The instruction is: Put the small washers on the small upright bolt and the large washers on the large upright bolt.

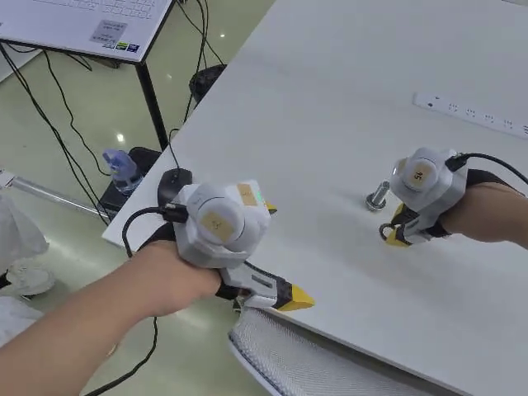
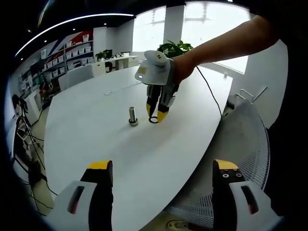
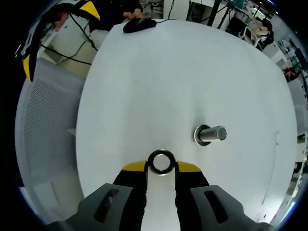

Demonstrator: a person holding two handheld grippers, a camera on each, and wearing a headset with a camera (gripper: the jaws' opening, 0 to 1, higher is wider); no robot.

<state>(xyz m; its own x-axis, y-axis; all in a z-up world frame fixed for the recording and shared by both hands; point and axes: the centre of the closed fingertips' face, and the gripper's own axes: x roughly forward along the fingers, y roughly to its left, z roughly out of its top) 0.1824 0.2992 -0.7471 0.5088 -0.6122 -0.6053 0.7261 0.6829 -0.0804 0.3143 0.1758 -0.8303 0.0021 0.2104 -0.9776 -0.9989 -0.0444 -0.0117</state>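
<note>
An upright steel bolt [image 1: 378, 196] stands on the white table [image 1: 330, 107]; it also shows as the bolt [image 2: 132, 116] and the bolt [image 3: 210, 134]. My right gripper [image 1: 394, 237] hovers just right of it, shut on a dark ring washer [image 3: 160, 161] held between its yellow tips; the same washer [image 2: 153, 119] hangs below that gripper [image 2: 158, 116]. My left gripper [image 2: 161, 173] is open with nothing between its jaws, near the table's front edge [image 1: 285, 299].
A white power strip [image 1: 470, 115] lies at the table's far right. A mesh chair back [image 1: 305, 359] sits below the front edge. A black mouse [image 3: 138, 25] rests on the table's corner, and a laptop [image 1: 91, 23] stands on a side stand.
</note>
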